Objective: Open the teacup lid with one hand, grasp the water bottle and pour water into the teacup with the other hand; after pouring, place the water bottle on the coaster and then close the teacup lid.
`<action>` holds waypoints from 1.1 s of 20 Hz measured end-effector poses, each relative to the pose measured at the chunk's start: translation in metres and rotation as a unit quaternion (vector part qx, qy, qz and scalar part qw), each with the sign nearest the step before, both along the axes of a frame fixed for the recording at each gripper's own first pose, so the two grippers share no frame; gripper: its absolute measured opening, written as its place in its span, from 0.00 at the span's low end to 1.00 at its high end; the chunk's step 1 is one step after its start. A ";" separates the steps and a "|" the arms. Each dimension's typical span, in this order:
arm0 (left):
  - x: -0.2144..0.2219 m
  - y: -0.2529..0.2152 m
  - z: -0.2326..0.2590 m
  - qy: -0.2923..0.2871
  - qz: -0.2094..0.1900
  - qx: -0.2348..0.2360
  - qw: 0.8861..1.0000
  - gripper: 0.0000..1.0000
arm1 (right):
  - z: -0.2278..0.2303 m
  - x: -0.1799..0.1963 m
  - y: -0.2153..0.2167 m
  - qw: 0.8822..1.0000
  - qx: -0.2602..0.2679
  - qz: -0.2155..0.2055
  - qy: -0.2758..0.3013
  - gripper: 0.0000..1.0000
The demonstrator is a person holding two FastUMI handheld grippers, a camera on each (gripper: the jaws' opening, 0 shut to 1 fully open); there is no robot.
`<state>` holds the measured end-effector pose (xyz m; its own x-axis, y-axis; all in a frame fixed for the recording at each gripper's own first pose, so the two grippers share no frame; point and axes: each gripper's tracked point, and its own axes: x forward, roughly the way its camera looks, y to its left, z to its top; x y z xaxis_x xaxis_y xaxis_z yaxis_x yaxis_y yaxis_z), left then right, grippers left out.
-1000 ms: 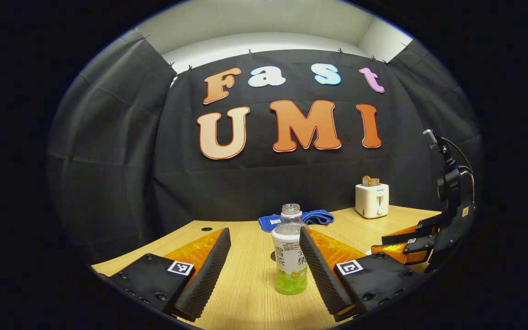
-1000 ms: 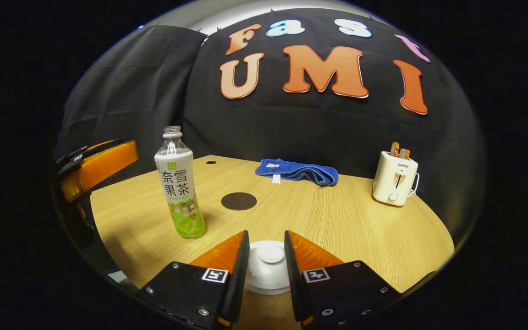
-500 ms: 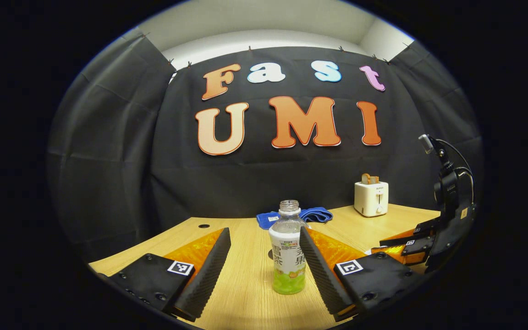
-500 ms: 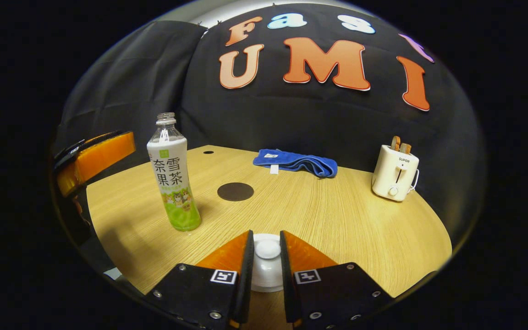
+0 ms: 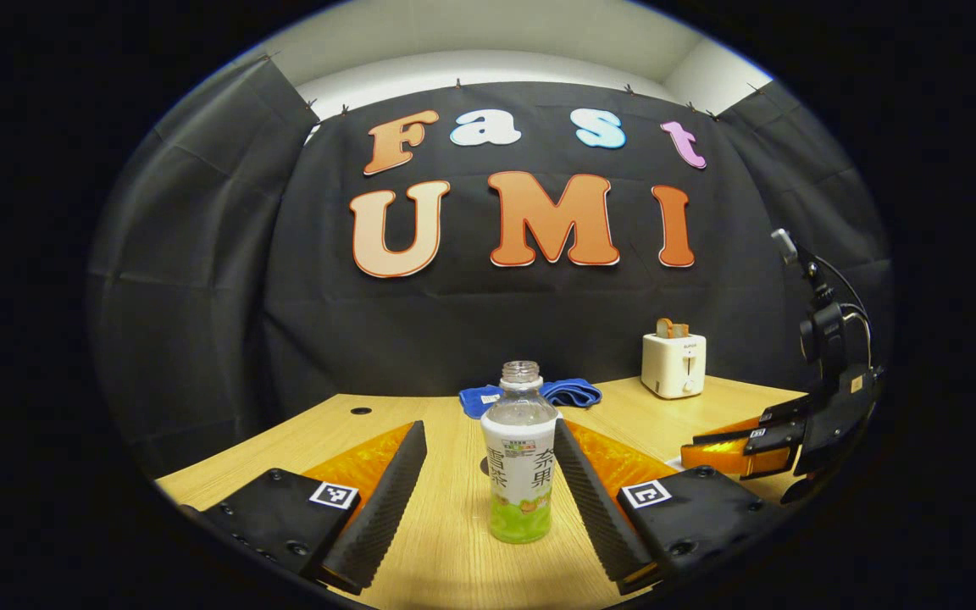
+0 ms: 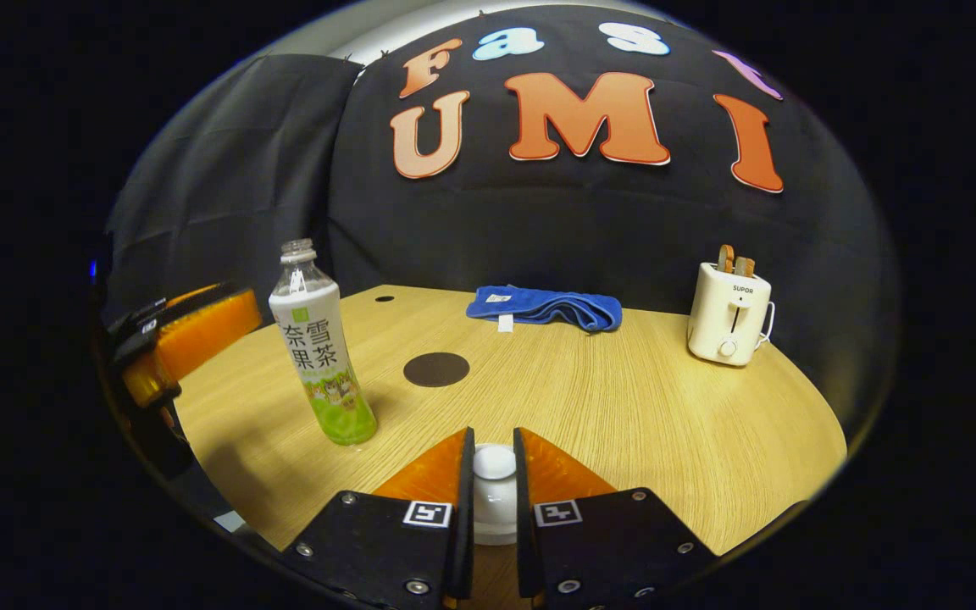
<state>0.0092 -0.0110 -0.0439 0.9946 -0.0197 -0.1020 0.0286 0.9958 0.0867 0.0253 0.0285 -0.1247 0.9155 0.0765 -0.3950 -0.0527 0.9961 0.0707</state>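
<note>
An uncapped water bottle point(image 5: 520, 462) with a white and green label stands upright on the wooden table point(image 5: 446, 542). It sits between the fingers of my left gripper point(image 5: 488, 428), which is open and not touching it. In the right gripper view the bottle point(image 6: 318, 347) stands at the left, with the left gripper point(image 6: 225, 309) beside it. My right gripper point(image 6: 492, 436) is shut on the round knob of the white teacup lid point(image 6: 494, 462). The cup under the lid is hidden by the fingers. A dark round coaster point(image 6: 436, 369) lies flat past the bottle.
A folded blue towel point(image 6: 547, 307) lies along the table's back edge. A white toaster point(image 6: 729, 313) holding toast stands at the back right. In the left gripper view the right gripper point(image 5: 742, 449) is low at the far right.
My right gripper's fingers have closed in from either side of the lid onto its knob. The left gripper stays open, and the bottle now sits nearer the middle of its gap.
</note>
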 end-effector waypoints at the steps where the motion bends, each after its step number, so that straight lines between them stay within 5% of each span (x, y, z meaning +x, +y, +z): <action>1: 0.001 -0.002 -0.002 0.003 -0.005 0.000 1.000 0.96 | 0.004 0.000 -0.002 1.000 -0.002 -0.002 -0.005 0.21; 9: 0.008 -0.030 -0.045 0.069 -0.046 0.009 0.997 0.97 | 0.030 -0.001 -0.024 0.999 -0.003 -0.028 -0.035 0.21; 16: 0.021 -0.030 -0.074 0.096 -0.041 0.022 0.994 0.98 | 0.046 -0.007 -0.046 0.997 0.007 -0.051 -0.057 0.21; 19: 0.027 -0.026 -0.077 0.095 -0.029 0.039 0.994 0.84 | 0.049 -0.007 -0.056 0.996 0.007 -0.061 -0.060 0.21; 22: 0.035 -0.020 -0.090 0.110 -0.019 0.032 0.993 0.84 | 0.053 -0.009 -0.061 0.996 0.006 -0.068 -0.064 0.21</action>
